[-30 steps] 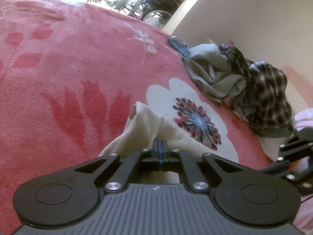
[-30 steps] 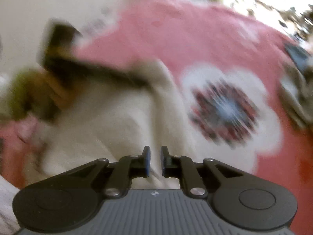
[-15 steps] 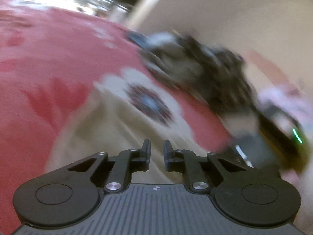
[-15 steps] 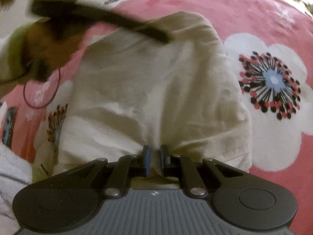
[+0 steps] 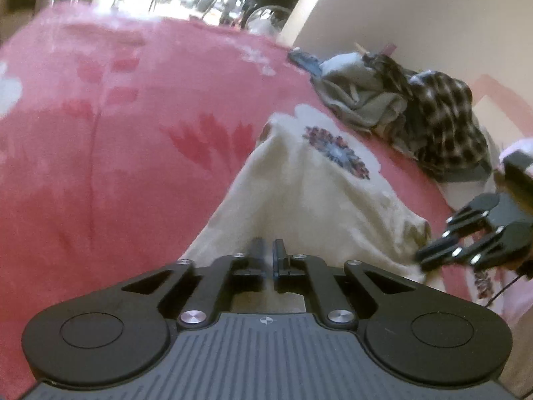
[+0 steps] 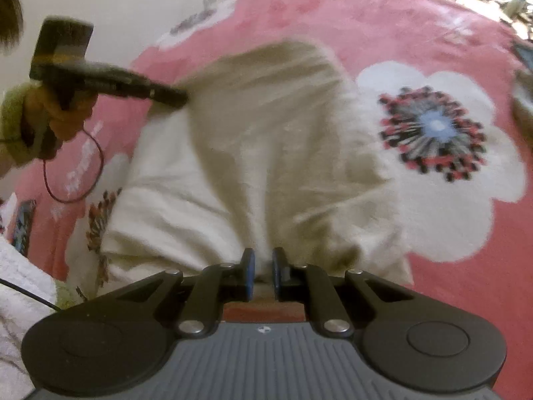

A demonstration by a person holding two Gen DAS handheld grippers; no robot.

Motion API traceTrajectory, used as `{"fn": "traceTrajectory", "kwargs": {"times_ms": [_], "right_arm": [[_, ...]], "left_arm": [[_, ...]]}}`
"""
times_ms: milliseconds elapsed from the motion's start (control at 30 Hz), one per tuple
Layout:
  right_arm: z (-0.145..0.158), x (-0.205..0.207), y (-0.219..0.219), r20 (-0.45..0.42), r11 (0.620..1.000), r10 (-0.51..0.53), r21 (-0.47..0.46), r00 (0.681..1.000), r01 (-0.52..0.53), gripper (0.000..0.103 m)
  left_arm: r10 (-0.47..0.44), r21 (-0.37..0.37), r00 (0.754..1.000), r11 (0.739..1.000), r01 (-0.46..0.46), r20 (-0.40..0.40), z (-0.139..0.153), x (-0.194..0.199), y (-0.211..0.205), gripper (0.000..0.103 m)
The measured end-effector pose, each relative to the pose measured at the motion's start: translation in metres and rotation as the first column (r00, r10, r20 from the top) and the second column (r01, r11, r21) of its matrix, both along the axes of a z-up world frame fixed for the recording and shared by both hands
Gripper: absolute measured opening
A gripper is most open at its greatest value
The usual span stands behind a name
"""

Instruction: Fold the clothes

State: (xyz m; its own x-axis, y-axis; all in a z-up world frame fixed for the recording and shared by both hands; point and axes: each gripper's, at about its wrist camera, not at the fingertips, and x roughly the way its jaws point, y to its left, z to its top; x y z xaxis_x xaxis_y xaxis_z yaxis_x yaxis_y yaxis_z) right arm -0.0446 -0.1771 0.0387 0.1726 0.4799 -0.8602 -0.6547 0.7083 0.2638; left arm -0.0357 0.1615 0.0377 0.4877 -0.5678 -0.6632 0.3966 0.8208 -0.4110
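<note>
While the left view looks low across a bed [image 5: 100, 166] under a pink flowered blanket, a cream garment [image 5: 316, 200] fills the lower centre of the frame, running from the left gripper [image 5: 269, 250] up toward a white flower print at centre right. Its fingers [image 5: 258, 250] stand a narrow gap apart with cloth bunched right at their tips; whether they pinch it, I cannot tell. At the right edge of the frame the right gripper [image 5: 433, 256] points in at the garment's lower right corner. A pile [image 5: 416, 110] of grey and checked clothes sits at upper right, well apart from the garment.

From the right view, the same garment [image 6: 260, 153] spreads from bottom centre up to upper centre, long axis running away from the camera and creased along that line. The right gripper [image 6: 263, 266] sits at its near edge, fingers [image 6: 248, 266] slightly parted with a ridge of cloth rising between them; a firm hold is not clear. At upper left a hand [image 6: 56, 116] holds the left gripper [image 6: 176, 98] level, its tip touching the garment's far left edge.

Judging by this, both grippers sit on opposite edges of the garment, right one on the near edge.
</note>
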Motion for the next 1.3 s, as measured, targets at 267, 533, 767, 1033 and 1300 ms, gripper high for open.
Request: {"fn": "traceTrajectory", "kwargs": {"times_ms": [267,533,767,1033,1300], "right_arm": [[0.001,-0.014,-0.089,-0.153,0.931,-0.329,0.113,0.932,0.348,0.016],[-0.008,-0.031,-0.073,-0.153,0.924,-0.288,0.214,0.945,0.316,0.016],[-0.009,-0.028,-0.077,-0.138,0.92,-0.291,0.229,0.947,0.317,0.016],[-0.009,-0.031,-0.084,-0.132,0.916,-0.303,0.231,0.944,0.327,0.016],[-0.007,-0.033,-0.085,-0.12,0.918,-0.277,0.259,0.953,0.299,0.016]], "left_arm": [[-0.277,-0.092,0.959,0.955,0.282,0.061,0.02,-0.018,-0.074,0.025],[-0.489,0.199,0.872,0.858,0.474,0.031,-0.009,-0.046,-0.164,0.025],[-0.506,0.255,0.862,0.837,0.485,0.022,-0.007,-0.049,-0.174,0.026],[-0.446,0.274,0.894,0.865,0.421,0.034,-0.013,-0.039,-0.182,0.005],[-0.23,-0.11,0.973,0.967,0.228,-0.007,0.003,-0.023,-0.128,0.0]]}}
